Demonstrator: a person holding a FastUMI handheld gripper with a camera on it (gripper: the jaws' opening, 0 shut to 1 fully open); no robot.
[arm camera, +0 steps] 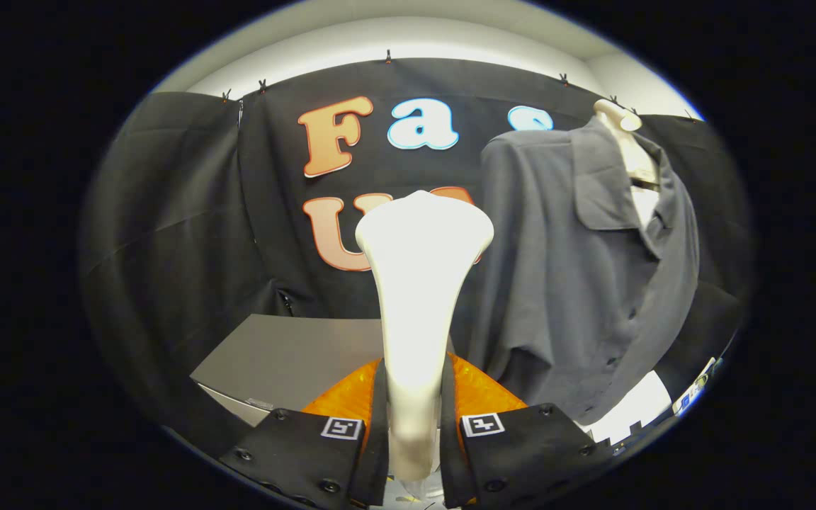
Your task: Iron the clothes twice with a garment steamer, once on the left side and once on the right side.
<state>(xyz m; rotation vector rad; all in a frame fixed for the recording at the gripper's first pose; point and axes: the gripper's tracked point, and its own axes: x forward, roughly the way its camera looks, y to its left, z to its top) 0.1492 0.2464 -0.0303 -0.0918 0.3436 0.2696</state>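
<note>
Two passes are waiting; you are carrying the steamer [418,297] toward the shirt [578,283].
Both fingers of the gripper [414,425] are clamping the steamer's handle. The shirt is hanging on a dummy [624,134] right of the steamer head, well apart; you are needing to swing across and meet its left side first.

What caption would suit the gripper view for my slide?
Gripper shut on a white garment steamer, its head raised upright, with a grey shirt hanging on a mannequin just beyond.
</note>
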